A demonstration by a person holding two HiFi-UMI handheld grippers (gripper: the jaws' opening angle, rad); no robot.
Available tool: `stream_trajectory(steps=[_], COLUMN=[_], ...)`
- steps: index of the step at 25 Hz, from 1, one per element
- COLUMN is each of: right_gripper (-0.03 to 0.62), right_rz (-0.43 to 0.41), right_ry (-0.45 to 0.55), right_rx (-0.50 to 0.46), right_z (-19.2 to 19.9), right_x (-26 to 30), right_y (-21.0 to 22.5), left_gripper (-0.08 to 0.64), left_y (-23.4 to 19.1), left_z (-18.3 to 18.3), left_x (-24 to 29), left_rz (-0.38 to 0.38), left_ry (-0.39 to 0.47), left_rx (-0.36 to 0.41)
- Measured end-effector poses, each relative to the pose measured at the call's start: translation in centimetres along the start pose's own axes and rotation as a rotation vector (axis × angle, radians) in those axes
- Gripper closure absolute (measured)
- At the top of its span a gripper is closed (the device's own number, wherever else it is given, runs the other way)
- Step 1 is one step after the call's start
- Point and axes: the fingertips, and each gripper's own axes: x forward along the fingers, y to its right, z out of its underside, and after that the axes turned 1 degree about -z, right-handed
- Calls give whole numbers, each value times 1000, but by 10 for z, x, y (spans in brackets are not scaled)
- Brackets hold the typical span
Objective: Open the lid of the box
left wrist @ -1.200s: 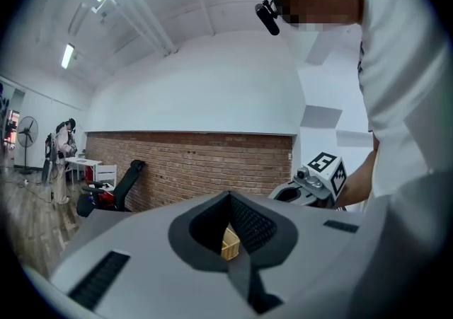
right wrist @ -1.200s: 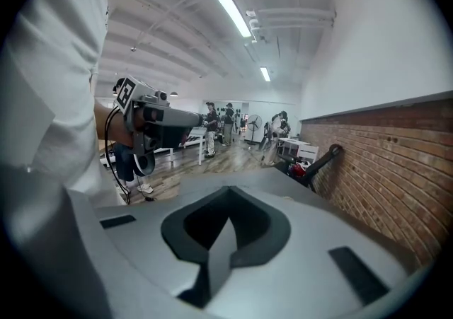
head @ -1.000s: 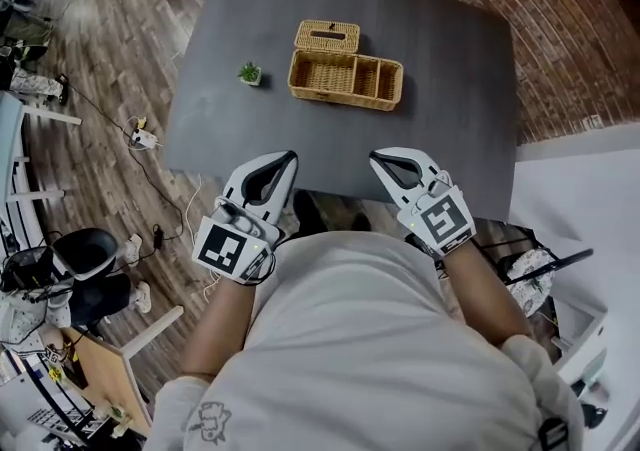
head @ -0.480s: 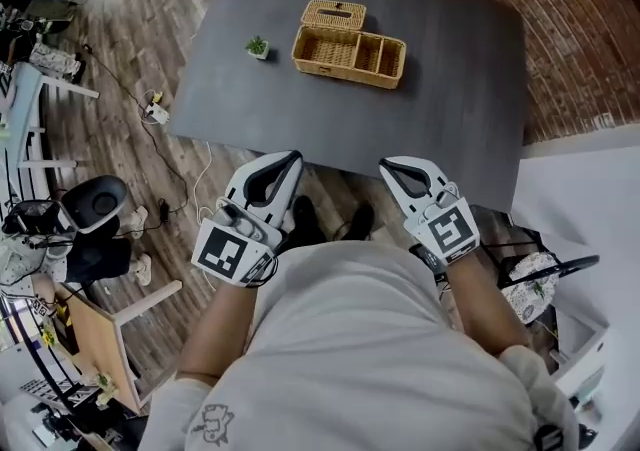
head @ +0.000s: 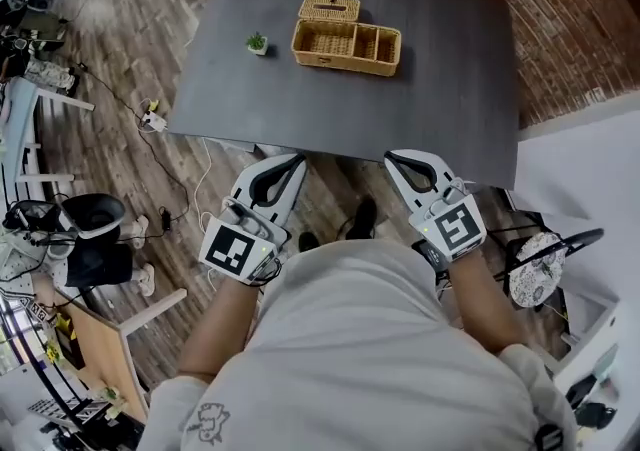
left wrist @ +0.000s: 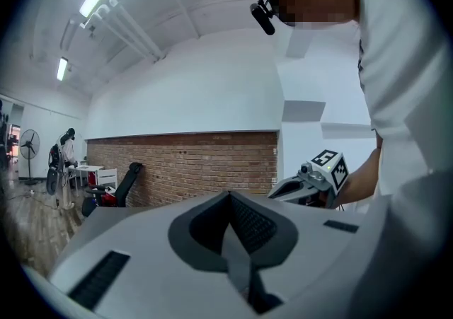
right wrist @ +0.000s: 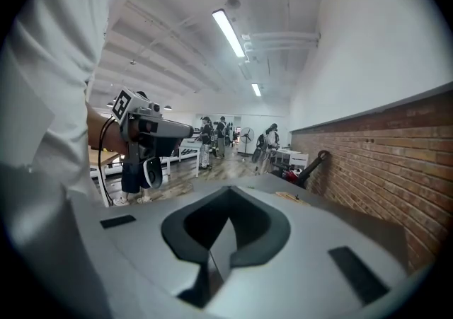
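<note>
At the near edge of a dark grey table [head: 440, 89], a person in a white shirt [head: 350, 339] holds two hand-held grippers side by side, both pointing towards the tabletop. The left gripper [head: 296, 158] has its jaws pressed together with nothing between them. The right gripper [head: 391, 156] is likewise closed and empty, and its own view shows the two pads meeting in a single seam. Each carries a cube with square markers at its rear.

The wicker box [head: 346, 46] sits towards the far side of the table, well apart from both grippers. Its three compartments face up, uncovered. A smaller wicker piece [head: 329, 8] with a slot in its top lies touching the box's far left corner; whether it is a loose lid or a separate box cannot be told from here. A small potted plant [head: 257, 42] stands just to the left of the box, apart from it.

A brick wall [head: 570, 19] runs behind the table on the right, wooden flooring [head: 120, 59] spreads to the left, and a white power strip [head: 152, 121] with trailing cables lies on the floor near the table's left corner.
</note>
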Motion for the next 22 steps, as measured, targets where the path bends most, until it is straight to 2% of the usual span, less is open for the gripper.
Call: stream_trajectory(steps=[15, 18, 22], right_gripper=[588, 588, 588], right_rz=[101, 109, 160], right_ry=[39, 31, 17], right_rx=[12, 10, 15], right_z=[-29, -29, -34], right_x=[4, 3, 6], right_y=[-110, -131, -147], left_gripper=[549, 549, 549], left_y=[-5, -3, -5], left_z=[26, 29, 35], left_x=[-129, -149, -173], left_rz=[56, 72, 85], left_ry=[-3, 4, 12], left_rx=[-10, -7, -5])
